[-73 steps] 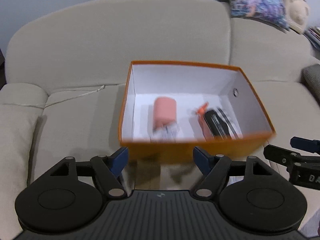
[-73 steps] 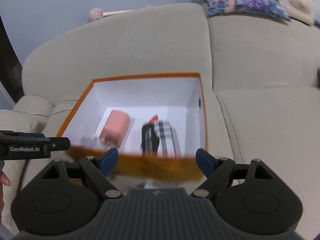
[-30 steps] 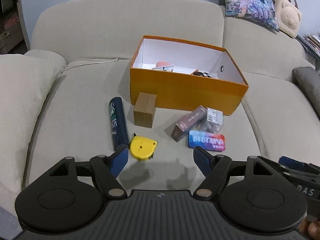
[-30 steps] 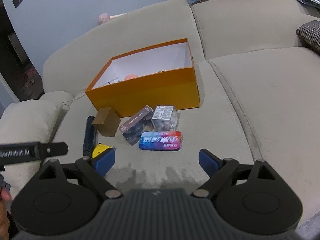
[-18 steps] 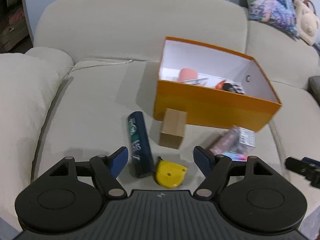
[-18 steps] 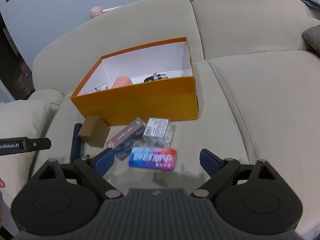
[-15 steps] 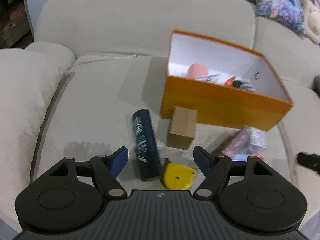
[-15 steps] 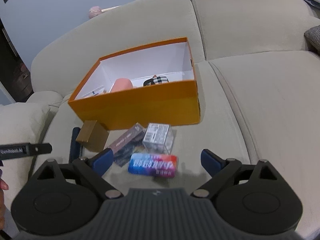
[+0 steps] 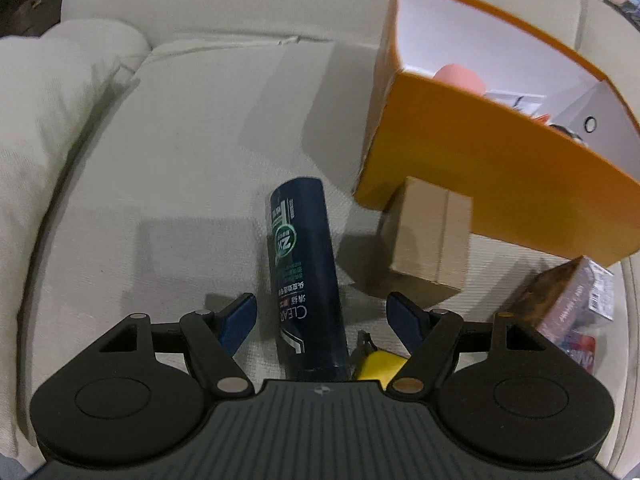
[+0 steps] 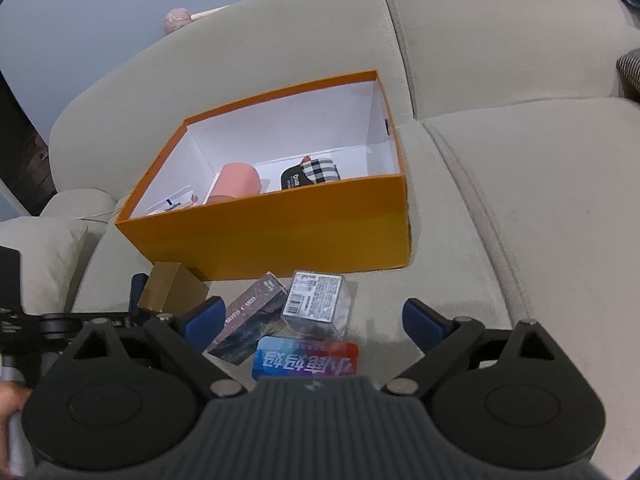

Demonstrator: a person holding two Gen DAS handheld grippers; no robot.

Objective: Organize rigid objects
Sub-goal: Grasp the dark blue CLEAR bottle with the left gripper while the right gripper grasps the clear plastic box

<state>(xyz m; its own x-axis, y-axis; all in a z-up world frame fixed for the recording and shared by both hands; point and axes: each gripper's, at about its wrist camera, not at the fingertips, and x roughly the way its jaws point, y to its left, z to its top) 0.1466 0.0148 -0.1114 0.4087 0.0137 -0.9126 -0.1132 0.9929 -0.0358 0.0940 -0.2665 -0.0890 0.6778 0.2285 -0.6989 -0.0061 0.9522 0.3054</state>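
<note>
A dark blue bottle (image 9: 304, 272) lies on the sofa seat, its lower end between the fingers of my left gripper (image 9: 322, 316). The jaws are closing, and the blue pads stand clear of the bottle on both sides. A yellow tape measure (image 9: 376, 364) peeks out beside the right finger. A brown carton (image 9: 432, 236) leans by the orange box (image 9: 500, 184). My right gripper (image 10: 314, 316) hangs wide open over a clear box (image 10: 318, 304), a dark card box (image 10: 252, 320) and a blue-red tin (image 10: 306, 360). It touches none of them.
The orange box (image 10: 280, 236) holds a pink cylinder (image 10: 238, 182), a plaid item (image 10: 316, 172) and a white packet (image 10: 172, 204). The sofa armrest (image 9: 48, 128) rises at the left. The left tool's arm (image 10: 60, 324) reaches in low beside the brown carton (image 10: 172, 286).
My left gripper has come down and forward until the blue bottle lies between its fingers, which have narrowed a little. My right gripper has moved closer over the small boxes and spread wider.
</note>
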